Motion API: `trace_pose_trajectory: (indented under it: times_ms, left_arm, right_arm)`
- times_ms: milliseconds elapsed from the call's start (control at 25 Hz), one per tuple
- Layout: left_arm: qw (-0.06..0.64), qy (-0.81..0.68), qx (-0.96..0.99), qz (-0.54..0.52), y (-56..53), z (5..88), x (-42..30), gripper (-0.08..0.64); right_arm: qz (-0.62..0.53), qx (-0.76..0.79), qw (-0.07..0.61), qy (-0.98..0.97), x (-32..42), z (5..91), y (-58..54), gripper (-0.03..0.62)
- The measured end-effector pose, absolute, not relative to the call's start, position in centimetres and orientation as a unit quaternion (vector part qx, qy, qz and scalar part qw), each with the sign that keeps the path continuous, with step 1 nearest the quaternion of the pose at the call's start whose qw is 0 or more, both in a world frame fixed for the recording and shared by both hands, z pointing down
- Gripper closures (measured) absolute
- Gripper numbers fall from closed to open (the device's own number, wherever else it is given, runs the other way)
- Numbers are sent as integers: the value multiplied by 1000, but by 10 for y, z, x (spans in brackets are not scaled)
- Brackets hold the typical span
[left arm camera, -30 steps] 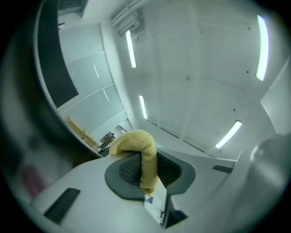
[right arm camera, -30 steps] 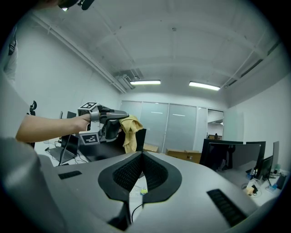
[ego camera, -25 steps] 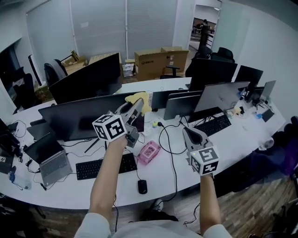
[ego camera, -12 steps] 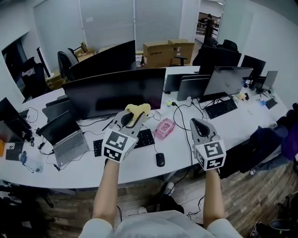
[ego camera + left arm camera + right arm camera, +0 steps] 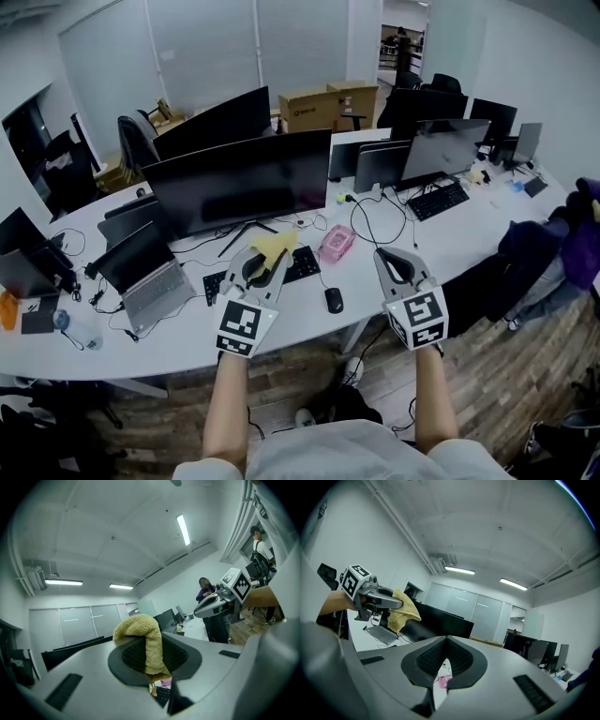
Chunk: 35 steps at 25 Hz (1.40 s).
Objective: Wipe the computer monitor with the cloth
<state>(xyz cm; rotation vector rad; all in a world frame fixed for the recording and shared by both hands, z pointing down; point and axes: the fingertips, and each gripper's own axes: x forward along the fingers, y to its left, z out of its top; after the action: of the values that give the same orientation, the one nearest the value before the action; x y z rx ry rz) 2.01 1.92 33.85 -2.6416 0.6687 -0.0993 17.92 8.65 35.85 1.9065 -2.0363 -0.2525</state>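
The wide black monitor stands on the white desk, screen dark. My left gripper is shut on a yellow cloth and hovers above the keyboard, short of the screen. In the left gripper view the cloth is folded over and pinched between the black pads. My right gripper hangs over the desk's front edge, to the right of the mouse, shut with nothing in it. From the right gripper view, the left gripper and cloth show before the monitor.
An open laptop sits left of the keyboard and a pink object to its right, with loose cables around. More monitors stand further right. A person stands in the background of the left gripper view.
Both grippers have drawn back from the monitor toward the desk's front edge. The cloth, held near the monitor's top edge before, now sits lower over the keyboard.
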Motion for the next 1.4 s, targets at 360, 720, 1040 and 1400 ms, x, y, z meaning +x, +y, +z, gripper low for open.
trace_pose_trajectory:
  times_ms: [360,720,1040,1400]
  left_arm:
    - [214,237,-947,-22,53,335,-3,491]
    - [218,246,-944,-14,53,327,-14,491]
    - [226,253,-941,-18,45,327,-20,491]
    - [216,258,-942,-20,37,332,-20,491]
  right_arm:
    - [-103,660,175,-723,148,348,118,566]
    - [-97,653,171,-731,134,351,116,566]
    - [-108,646,182,-734,125,348,102,566]
    - [-103,646,186,-733,131,355,97,566]
